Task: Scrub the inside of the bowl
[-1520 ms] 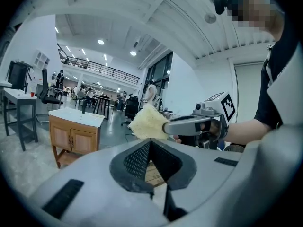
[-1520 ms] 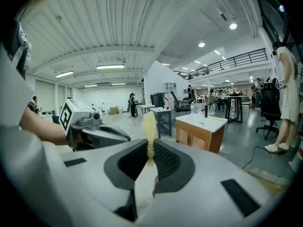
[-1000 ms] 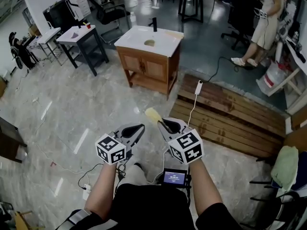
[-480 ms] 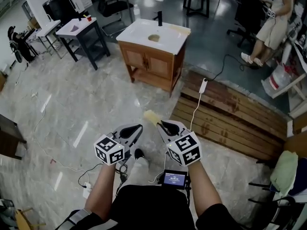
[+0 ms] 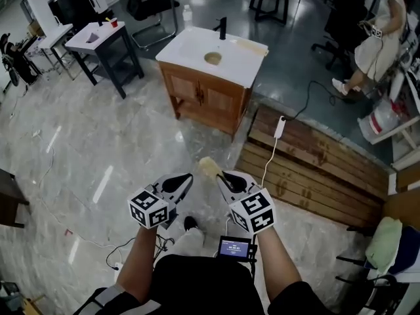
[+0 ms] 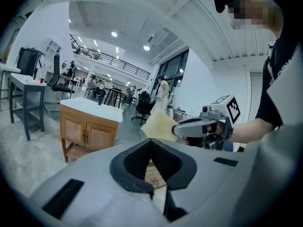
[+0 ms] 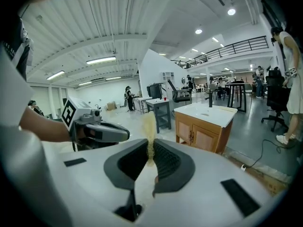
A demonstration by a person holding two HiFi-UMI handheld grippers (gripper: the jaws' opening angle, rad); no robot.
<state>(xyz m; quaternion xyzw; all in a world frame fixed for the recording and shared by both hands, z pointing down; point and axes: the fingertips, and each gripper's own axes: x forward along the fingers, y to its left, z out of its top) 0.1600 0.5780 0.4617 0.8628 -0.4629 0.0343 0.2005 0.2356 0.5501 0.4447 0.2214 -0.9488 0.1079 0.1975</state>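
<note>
A tan round bowl (image 5: pixel 212 58) sits in the white top of a wooden cabinet (image 5: pixel 210 97), beside a black tap (image 5: pixel 223 27), several steps ahead of me. My right gripper (image 5: pixel 220 174) is shut on a yellow sponge (image 5: pixel 209 167), held at waist height. The sponge (image 7: pixel 150 131) stands edge-on between the right gripper's (image 7: pixel 150 148) pads. In the left gripper view the sponge (image 6: pixel 158 125) sticks out of the right gripper (image 6: pixel 176 129). My left gripper (image 5: pixel 189 176) hangs beside it, jaws closed on nothing (image 6: pixel 150 143). The cabinet (image 6: pixel 90 126) shows far beyond both.
A low wooden platform (image 5: pixel 315 156) lies right of the cabinet, with a white power strip (image 5: pixel 280 126) and cable on it. A dark side table (image 5: pixel 98 41) stands at left. A person (image 5: pixel 380 25) stands far right. Cables (image 5: pixel 111 248) trail on the marble floor.
The cabinet and the floor have slid down the head view, as I move forward. Both grippers keep their pose, the sponge still in the right one.
</note>
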